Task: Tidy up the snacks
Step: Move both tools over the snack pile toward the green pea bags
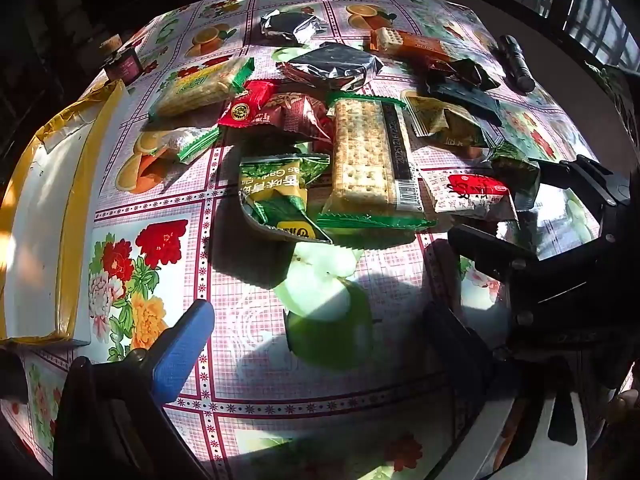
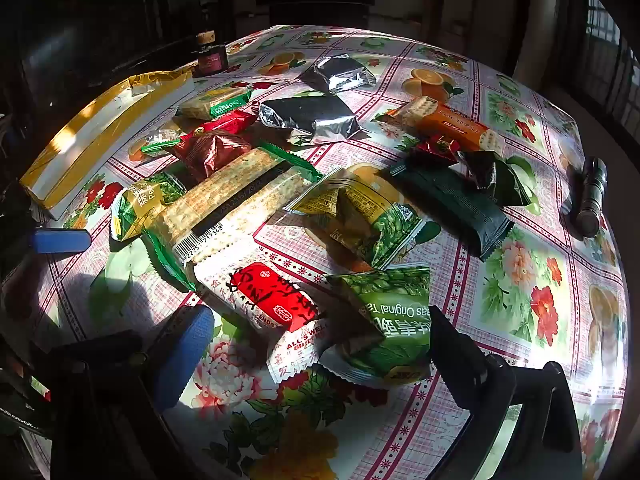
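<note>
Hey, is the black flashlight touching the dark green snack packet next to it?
Apart. The right wrist view shows bare tablecloth between the flashlight and the dark green packet.

Foil and plastic snack packets [image 2: 320, 208] lie jumbled together mid-table. A long clear cracker pack with green ends [image 1: 370, 160] lies flat among them.

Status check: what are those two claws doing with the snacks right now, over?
Left gripper open, empty. Right gripper open, over green packet, not touching. Snack pile unsorted. Flashlight lying aside.
</note>
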Demonstrator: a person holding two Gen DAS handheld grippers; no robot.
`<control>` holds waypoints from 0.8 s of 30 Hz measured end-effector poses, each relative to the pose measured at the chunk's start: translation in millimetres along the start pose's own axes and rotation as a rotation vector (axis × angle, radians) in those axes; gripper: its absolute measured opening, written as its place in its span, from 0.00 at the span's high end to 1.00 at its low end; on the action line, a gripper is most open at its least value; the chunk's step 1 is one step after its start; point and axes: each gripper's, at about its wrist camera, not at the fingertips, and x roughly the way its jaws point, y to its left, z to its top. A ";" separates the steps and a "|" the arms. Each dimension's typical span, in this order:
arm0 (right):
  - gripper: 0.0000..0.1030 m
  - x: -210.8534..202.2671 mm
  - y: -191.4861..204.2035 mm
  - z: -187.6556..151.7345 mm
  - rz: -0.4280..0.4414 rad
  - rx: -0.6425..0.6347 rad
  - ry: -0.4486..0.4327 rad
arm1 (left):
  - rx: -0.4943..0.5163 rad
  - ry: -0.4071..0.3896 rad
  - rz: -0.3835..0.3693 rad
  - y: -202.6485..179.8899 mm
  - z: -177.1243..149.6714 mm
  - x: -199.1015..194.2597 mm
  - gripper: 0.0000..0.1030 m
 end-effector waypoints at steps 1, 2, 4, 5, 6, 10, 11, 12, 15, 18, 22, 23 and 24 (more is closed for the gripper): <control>0.01 0.0 0.0 -0.1 -0.002 -0.001 -0.002 | 0.001 0.000 0.000 0.2 -0.8 -0.4 0.00; 0.01 0.0 0.5 0.1 -0.006 -0.004 -0.002 | -0.002 0.007 0.005 -0.4 0.5 0.3 0.00; 0.01 0.1 0.8 0.3 -0.008 -0.002 -0.001 | -0.003 0.007 0.007 -0.5 -1.1 -0.5 0.00; 0.01 0.6 2.9 0.8 -0.019 -0.004 0.006 | -0.004 0.007 0.008 -0.6 -1.9 -1.0 0.00; 0.01 0.0 4.8 0.3 -0.030 0.014 0.009 | -0.005 0.007 0.008 -0.8 -2.8 -1.4 0.00; 0.01 -1.8 2.2 -1.2 -0.039 0.029 0.019 | -0.012 0.015 0.019 2.4 0.8 -3.1 0.00; 0.01 -2.0 2.4 -0.1 -0.039 0.030 0.032 | -0.025 0.014 0.039 4.3 0.3 -4.9 0.00; 0.01 -4.3 1.1 -0.1 -0.056 0.047 0.048 | -0.037 0.003 0.073 6.3 -0.4 -8.4 0.00; 0.01 -26.1 -7.2 -2.5 -0.076 0.157 -0.004 | -0.060 -0.071 0.122 9.2 -4.0 -29.6 0.00; 0.01 -43.8 -22.1 -7.9 0.137 0.382 -0.041 | -0.044 -0.128 0.155 8.7 2.3 -49.7 0.00; 0.01 -80.0 -2.7 -6.5 0.073 0.422 -0.133 | -0.020 -0.196 0.182 16.1 8.2 -85.0 0.00; 0.01 -89.1 4.1 -4.0 0.050 0.411 -0.158 | -0.020 -0.211 0.183 19.6 9.6 -93.2 0.00; 0.01 -97.3 11.2 -0.7 0.024 0.400 -0.179 | -0.023 -0.226 0.186 23.4 11.0 -100.8 0.00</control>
